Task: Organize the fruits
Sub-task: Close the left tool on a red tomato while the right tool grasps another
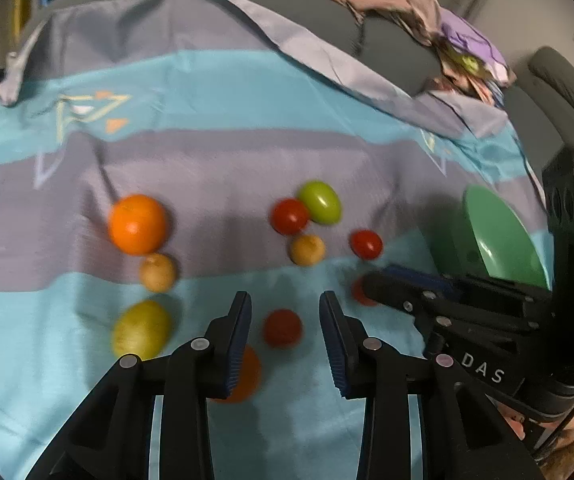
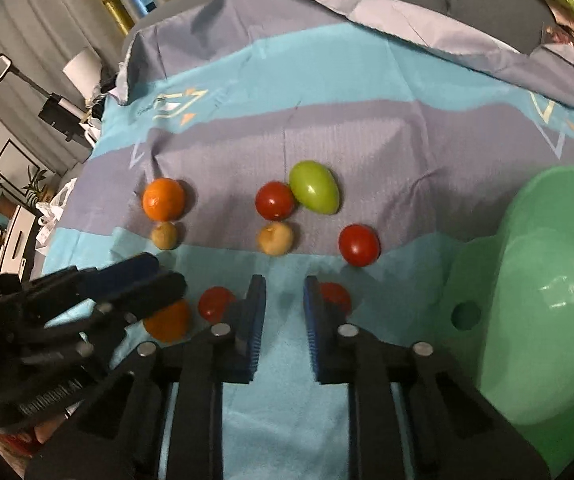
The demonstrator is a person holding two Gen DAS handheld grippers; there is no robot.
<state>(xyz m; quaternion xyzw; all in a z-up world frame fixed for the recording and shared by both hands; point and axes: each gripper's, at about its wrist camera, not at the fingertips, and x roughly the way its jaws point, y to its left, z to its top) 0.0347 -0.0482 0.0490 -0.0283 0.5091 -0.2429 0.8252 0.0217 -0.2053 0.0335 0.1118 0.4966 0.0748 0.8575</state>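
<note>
Fruits lie scattered on a blue and grey striped cloth (image 1: 207,152). My left gripper (image 1: 287,336) is open, with a red tomato (image 1: 282,328) in the gap and neither pad touching it. An orange (image 1: 247,376) shows partly under its left finger. In the right wrist view my right gripper (image 2: 285,308) is shut down to a narrow gap with only cloth in it. Another red tomato (image 2: 337,296) sits just outside its right finger. Farther back lie an orange (image 1: 137,224), a green fruit (image 1: 321,202), two more tomatoes and two small brown fruits.
A green plastic bowl (image 2: 547,320) stands at the right on the cloth. A yellow-green fruit (image 1: 141,330) lies left of the left gripper. Crumpled clothes (image 1: 407,8) lie on the grey sofa back behind. Both grippers are close side by side.
</note>
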